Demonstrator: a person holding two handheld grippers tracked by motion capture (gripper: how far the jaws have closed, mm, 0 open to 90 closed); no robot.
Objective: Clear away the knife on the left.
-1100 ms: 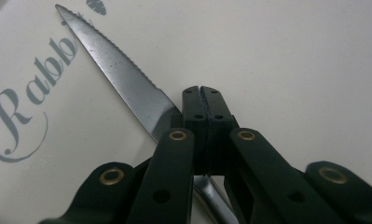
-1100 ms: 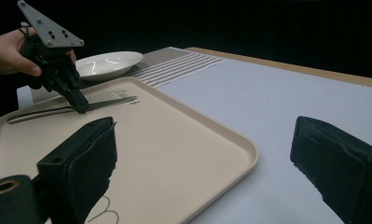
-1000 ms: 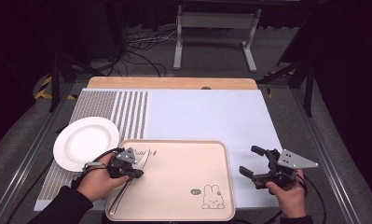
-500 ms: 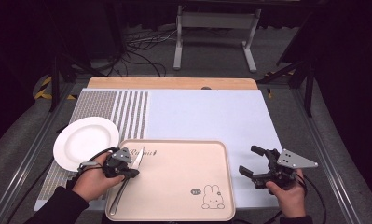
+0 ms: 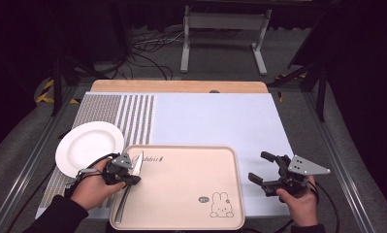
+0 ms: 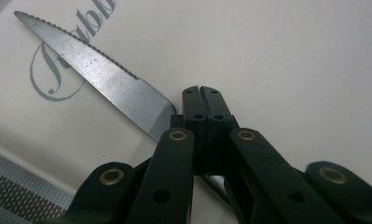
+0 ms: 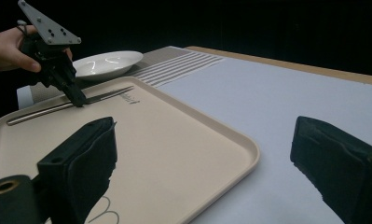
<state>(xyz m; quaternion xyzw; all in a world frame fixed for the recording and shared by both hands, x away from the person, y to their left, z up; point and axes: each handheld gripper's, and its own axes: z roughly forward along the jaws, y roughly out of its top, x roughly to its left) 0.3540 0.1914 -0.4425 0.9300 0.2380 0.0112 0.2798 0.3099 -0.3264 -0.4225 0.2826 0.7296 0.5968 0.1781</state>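
The left gripper (image 5: 129,174) has its jaws pressed together over the knife (image 6: 99,74), at the junction of blade and handle. The knife's long axis continues forward of the jaws, flat on the tray (image 5: 191,194). The right gripper (image 5: 265,170) is wide apart, empty, well clear.
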